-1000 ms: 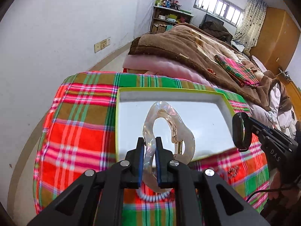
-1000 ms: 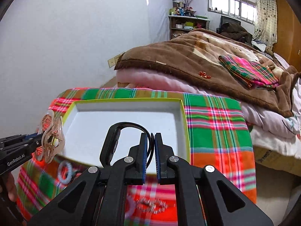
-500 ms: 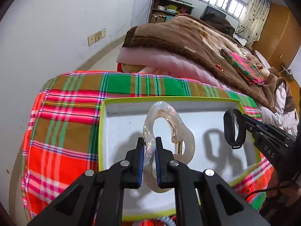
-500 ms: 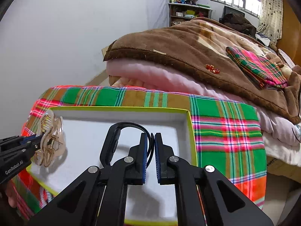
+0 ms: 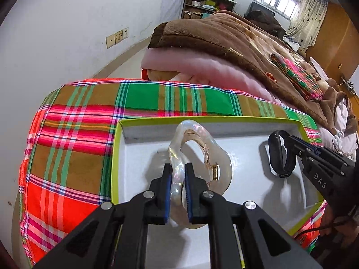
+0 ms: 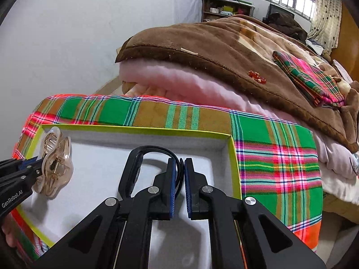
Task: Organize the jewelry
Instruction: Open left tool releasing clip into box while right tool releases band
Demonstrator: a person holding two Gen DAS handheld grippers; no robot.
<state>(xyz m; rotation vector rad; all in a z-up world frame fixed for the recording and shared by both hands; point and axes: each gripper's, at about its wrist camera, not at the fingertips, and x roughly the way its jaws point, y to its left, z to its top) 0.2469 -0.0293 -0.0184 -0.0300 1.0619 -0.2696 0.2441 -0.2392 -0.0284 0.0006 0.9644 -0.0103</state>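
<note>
Midway, a hair claw (image 5: 199,157) and black band (image 6: 139,168) are held over the empty tray (image 5: 125,127), clamped in left and right jaws, neither yet released.

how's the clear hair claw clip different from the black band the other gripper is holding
The translucent pearly hair claw clip is glossy, wavy-edged and has a metal spring; the black band is matte, plain and slim. The clip is pinched by the left gripper, the band by the right gripper. The clip looks bulkier than the band. Both hang over the white yellow-rimmed tray.
</note>
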